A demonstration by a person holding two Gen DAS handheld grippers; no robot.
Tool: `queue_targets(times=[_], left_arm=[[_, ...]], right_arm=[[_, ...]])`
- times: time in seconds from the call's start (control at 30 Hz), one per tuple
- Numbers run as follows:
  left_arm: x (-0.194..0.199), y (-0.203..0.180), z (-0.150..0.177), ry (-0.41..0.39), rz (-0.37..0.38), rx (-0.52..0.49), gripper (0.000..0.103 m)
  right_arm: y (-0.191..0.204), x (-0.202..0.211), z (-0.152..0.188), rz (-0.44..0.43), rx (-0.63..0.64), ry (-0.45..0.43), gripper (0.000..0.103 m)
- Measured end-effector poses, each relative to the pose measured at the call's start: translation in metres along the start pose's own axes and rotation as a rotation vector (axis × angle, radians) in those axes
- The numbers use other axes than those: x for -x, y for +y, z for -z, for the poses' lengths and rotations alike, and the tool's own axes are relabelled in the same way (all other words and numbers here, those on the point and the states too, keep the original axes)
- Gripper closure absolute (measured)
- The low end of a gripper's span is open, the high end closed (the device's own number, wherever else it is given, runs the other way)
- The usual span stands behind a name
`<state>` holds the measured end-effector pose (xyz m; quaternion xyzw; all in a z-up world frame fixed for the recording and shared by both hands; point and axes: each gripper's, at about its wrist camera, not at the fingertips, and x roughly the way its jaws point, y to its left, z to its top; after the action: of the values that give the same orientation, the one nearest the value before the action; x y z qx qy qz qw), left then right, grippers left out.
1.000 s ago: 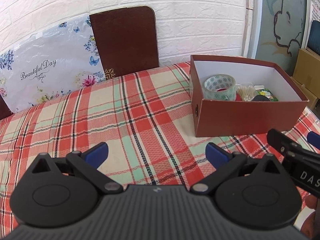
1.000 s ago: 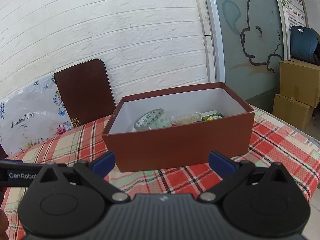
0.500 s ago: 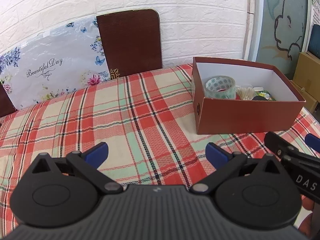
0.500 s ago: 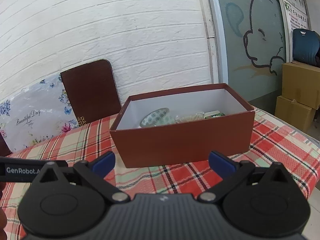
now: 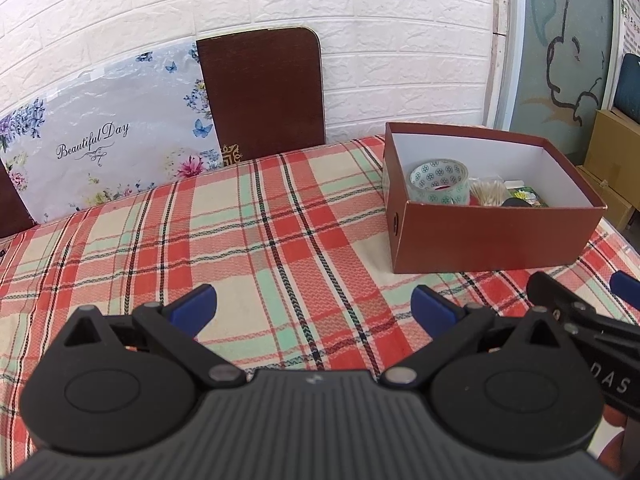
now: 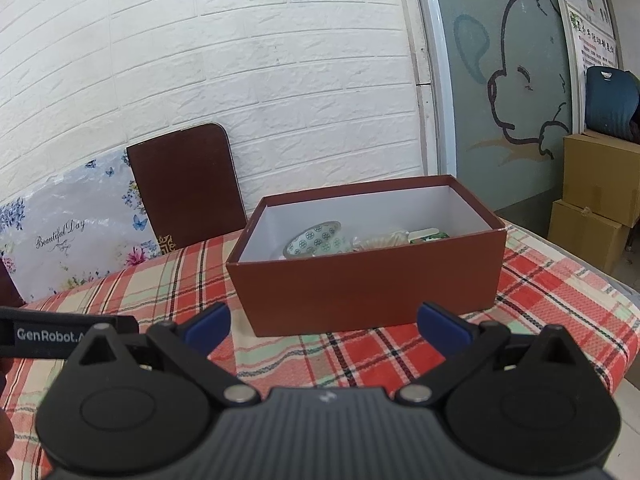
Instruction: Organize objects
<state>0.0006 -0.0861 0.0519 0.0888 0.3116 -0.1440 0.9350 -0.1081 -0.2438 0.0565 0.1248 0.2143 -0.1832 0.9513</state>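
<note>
Since the open reddish-brown cardboard box (image 5: 492, 240) already holds the patterned roll of clear tape (image 5: 439, 181), the bundle of cotton swabs (image 5: 489, 193) and a green packet (image 5: 527, 195), your sorting looks nearly finished. Over the last second you have drawn both tools back and up, so the box sits smaller and farther off, and no loose item shows on the red, green and cream plaid tablecloth (image 5: 256, 240). Your left gripper (image 5: 314, 306) is spread wide and empty; your right gripper (image 6: 323, 326) likewise, facing the box's long wall. Cloth left of the box gives open room, but the table edge drops off close at right.
</note>
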Motion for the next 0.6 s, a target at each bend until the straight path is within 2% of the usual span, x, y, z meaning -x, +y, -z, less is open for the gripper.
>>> queue_targets(times=[0.6], left_arm=[[-0.0025, -0.0028, -0.0018, -0.001, -0.001, -0.008, 0.0]], right_arm=[[0.0003, -0.0055, 0.0023, -0.006, 0.001, 0.024, 0.0]])
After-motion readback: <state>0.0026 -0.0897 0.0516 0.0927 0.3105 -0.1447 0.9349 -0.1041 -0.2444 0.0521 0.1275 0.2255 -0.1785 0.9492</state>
